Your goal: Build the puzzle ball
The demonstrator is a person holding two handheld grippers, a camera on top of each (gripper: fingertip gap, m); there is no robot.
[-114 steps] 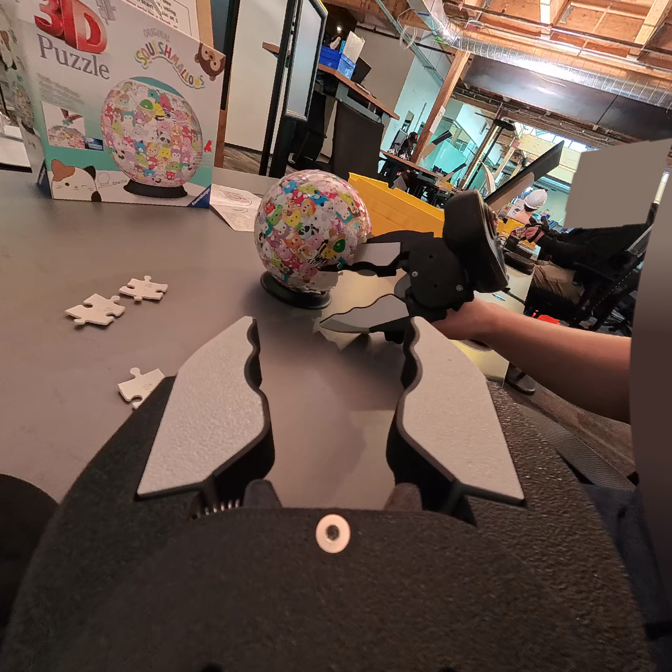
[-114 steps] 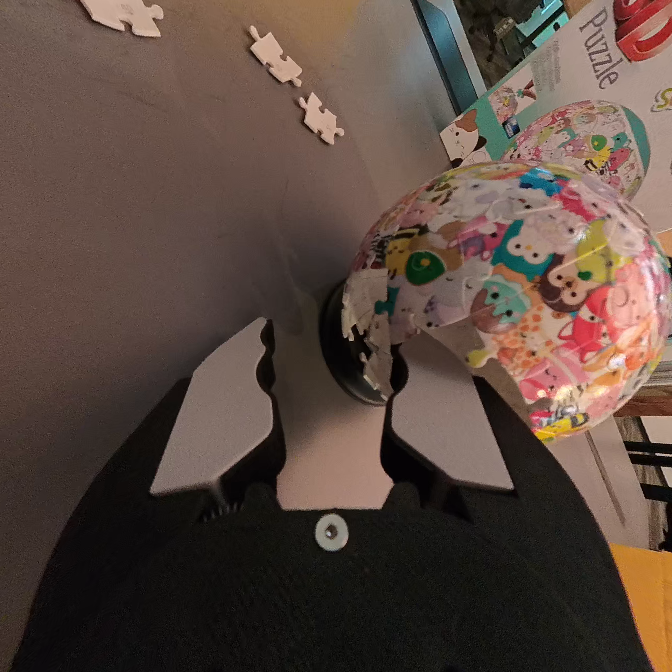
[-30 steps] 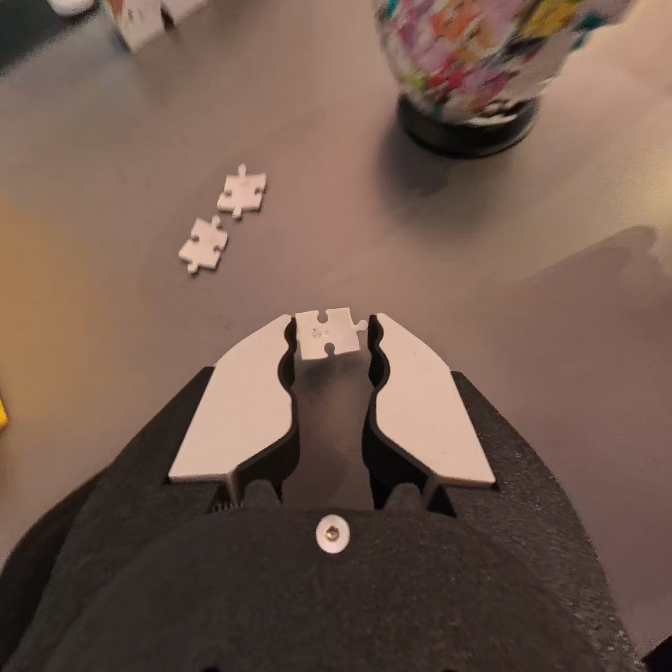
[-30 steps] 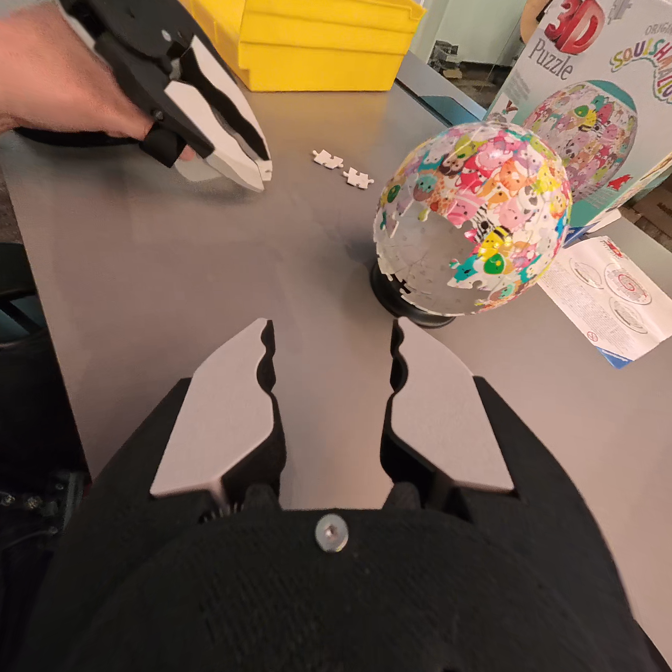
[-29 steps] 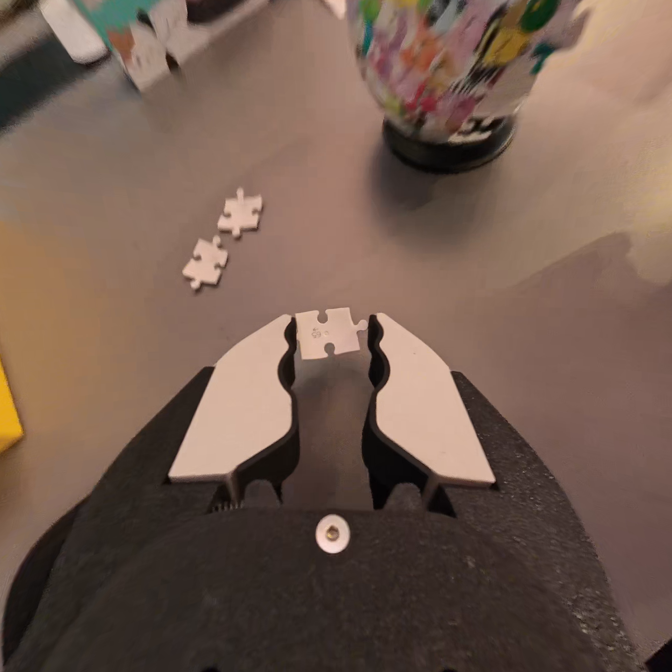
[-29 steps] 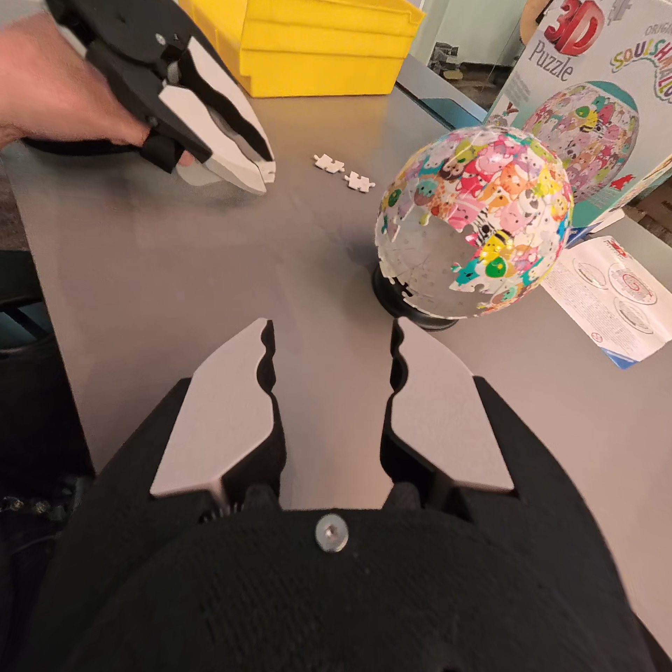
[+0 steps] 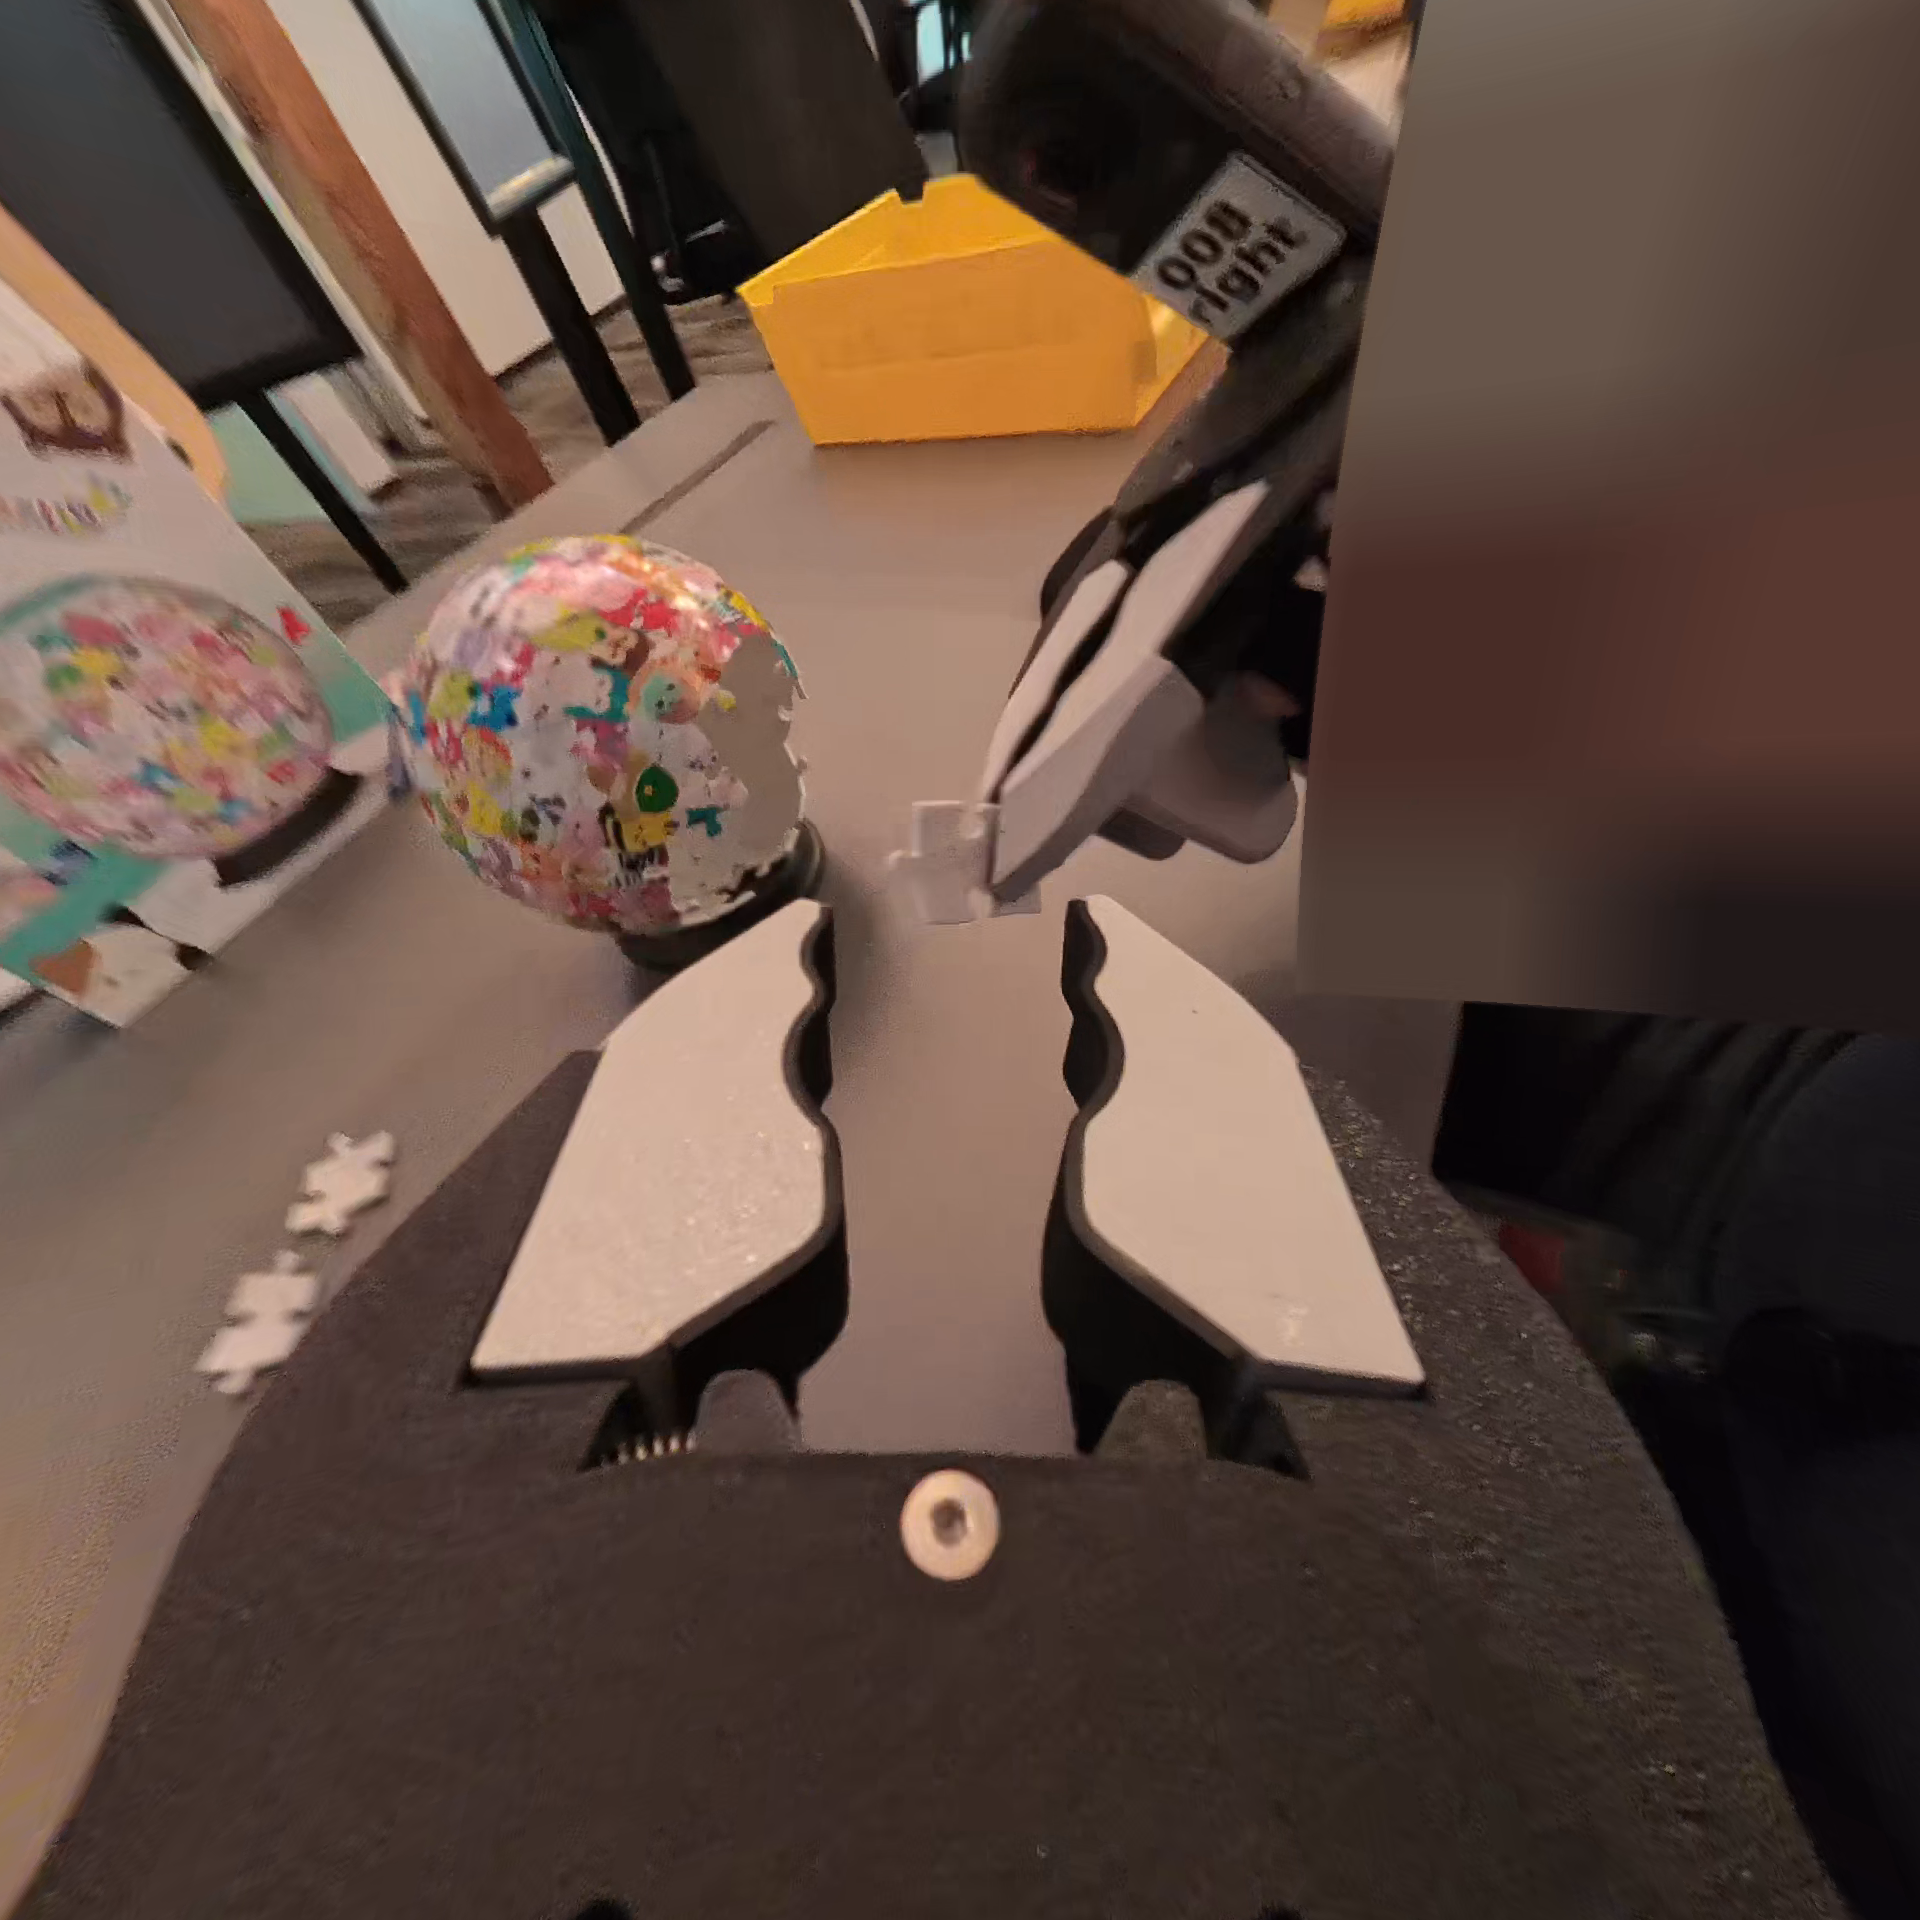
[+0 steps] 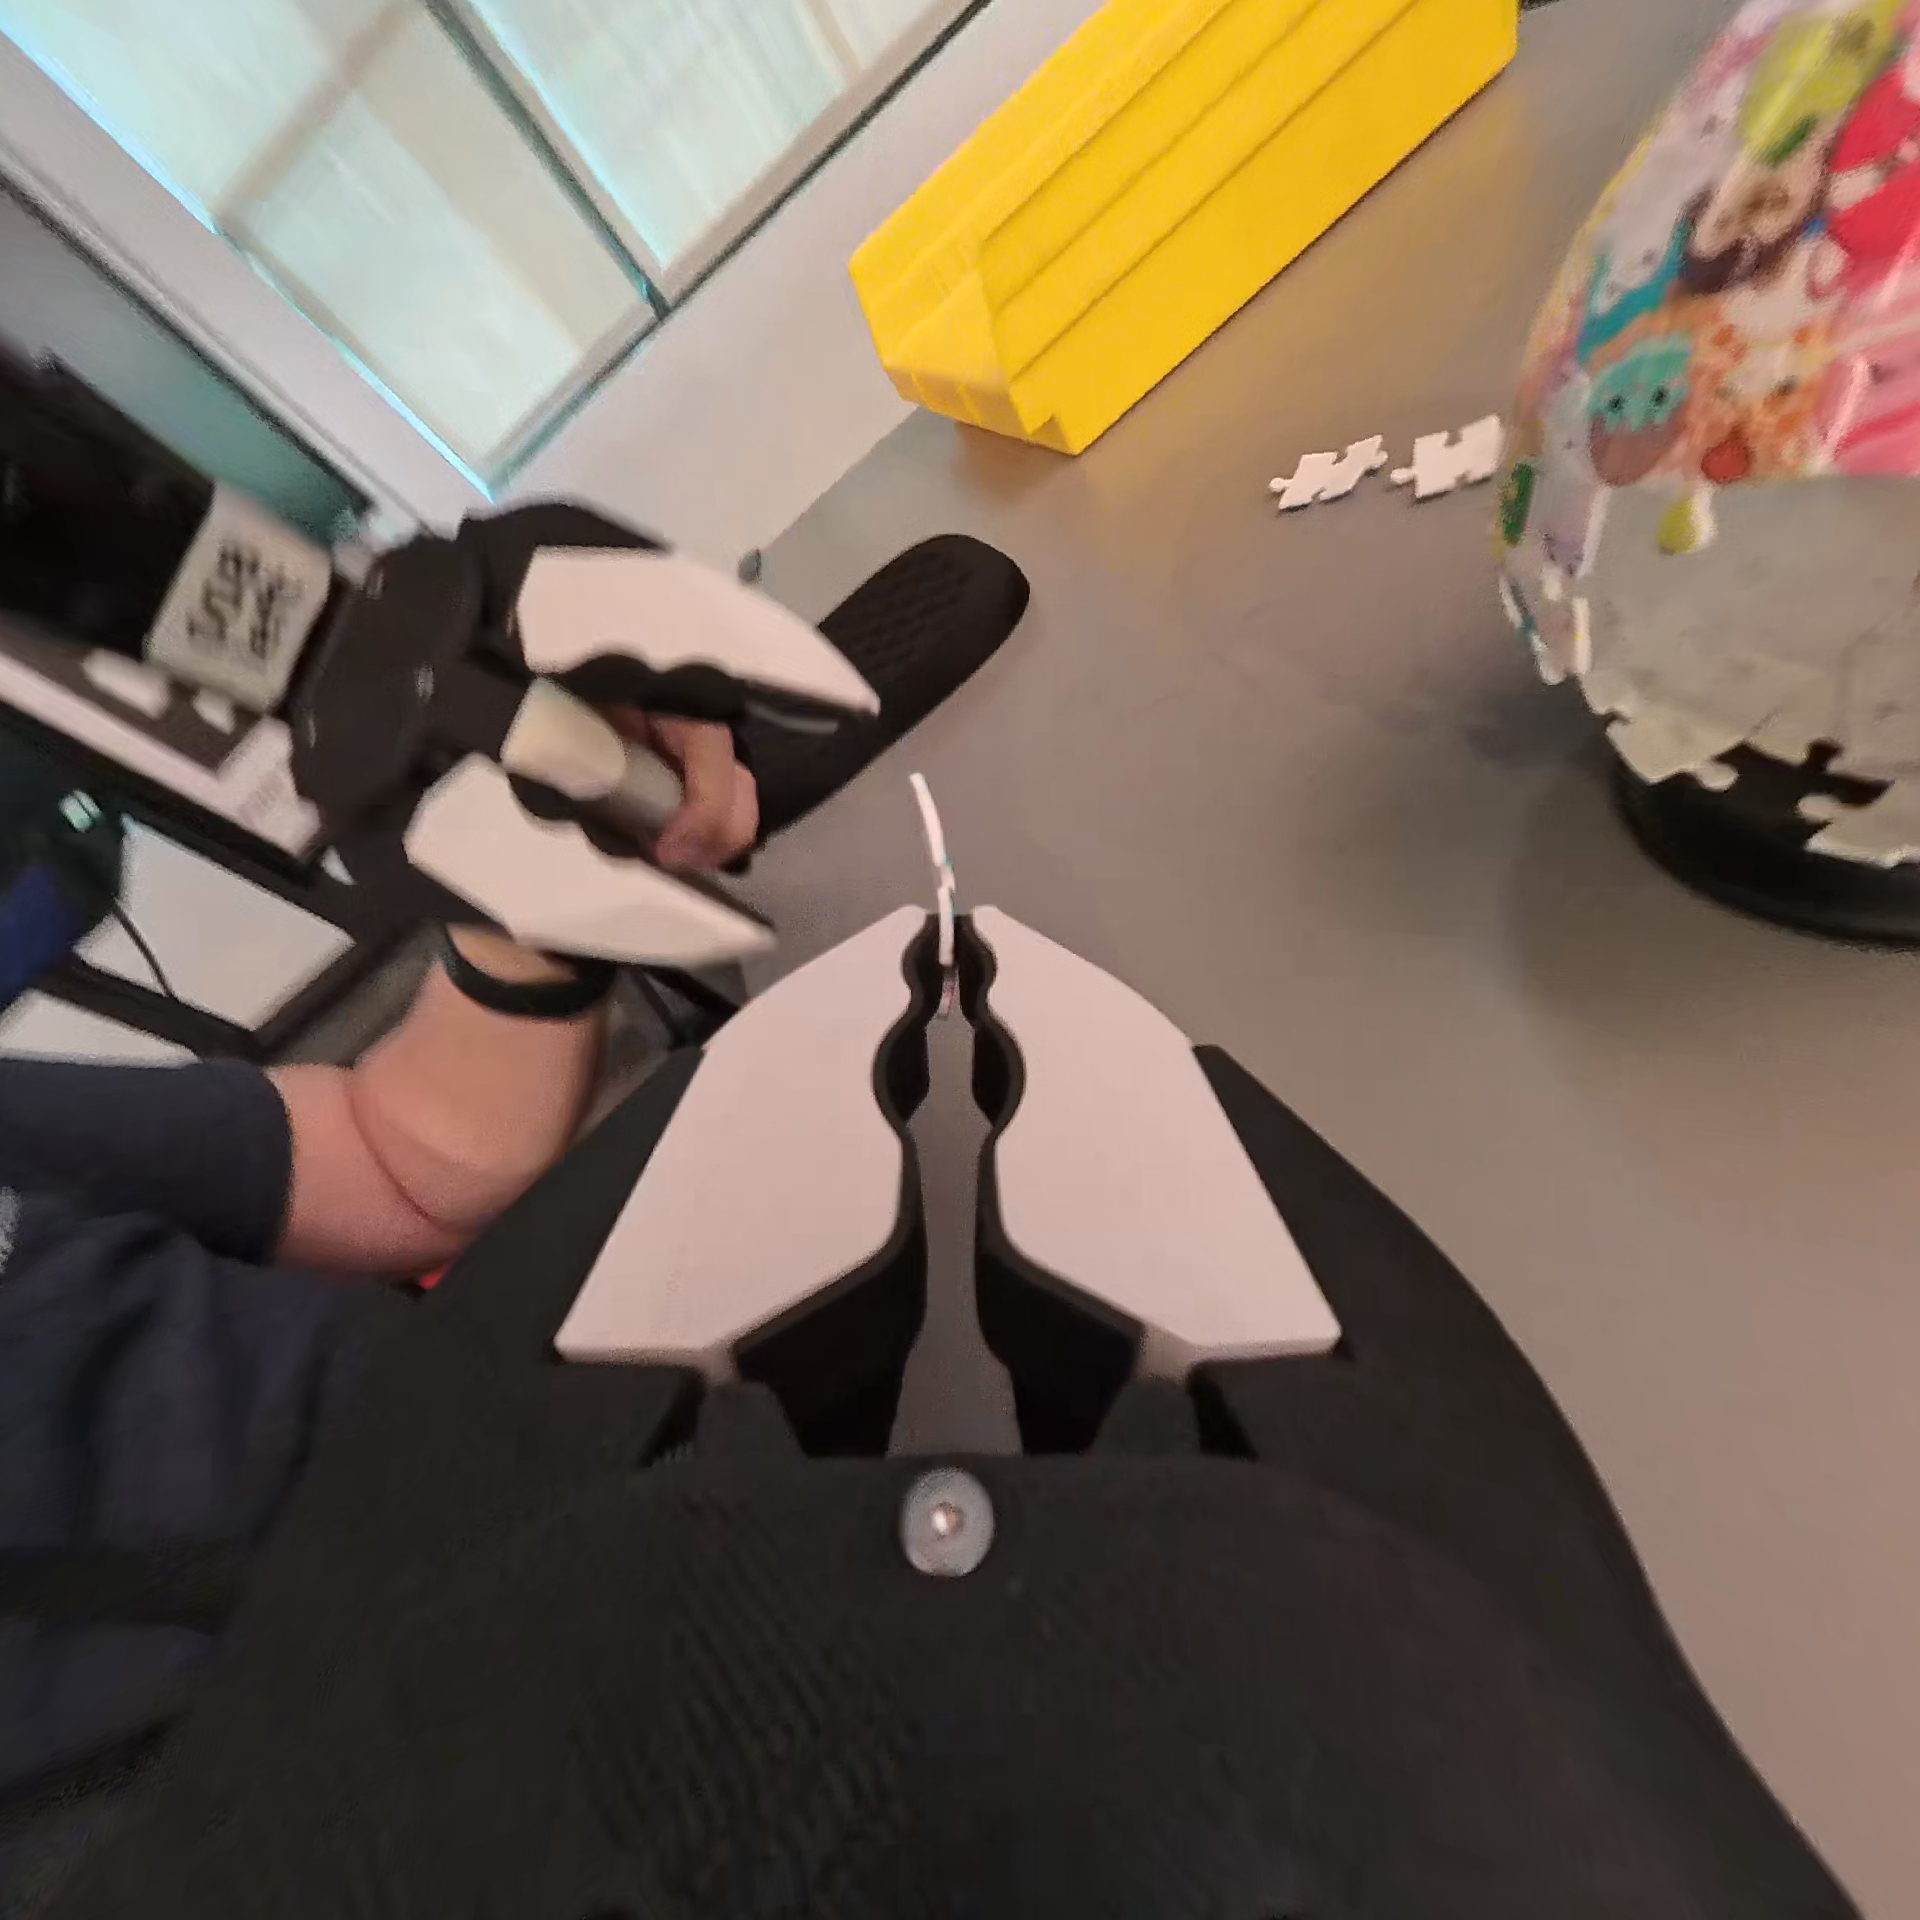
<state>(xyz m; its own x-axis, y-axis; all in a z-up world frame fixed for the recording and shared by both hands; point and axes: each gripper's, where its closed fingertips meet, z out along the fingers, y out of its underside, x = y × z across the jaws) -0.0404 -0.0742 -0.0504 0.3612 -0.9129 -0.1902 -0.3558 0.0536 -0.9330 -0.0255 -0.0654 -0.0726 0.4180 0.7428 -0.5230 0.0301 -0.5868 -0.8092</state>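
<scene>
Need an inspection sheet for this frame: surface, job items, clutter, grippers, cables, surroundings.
Surface: grey table, bare between the items.
Job's things: puzzle ball on a black stand, a gap open in its shell; one puzzle piece gripped edge-on; two loose pieces lying white side up.
Clutter: yellow bin; puzzle box standing behind the ball.
Grippers: right gripper shut on the puzzle piece; left gripper open, holding nothing.
Cables: nothing seen.
Surroundings: office chair at the table edge, windows beyond.
</scene>
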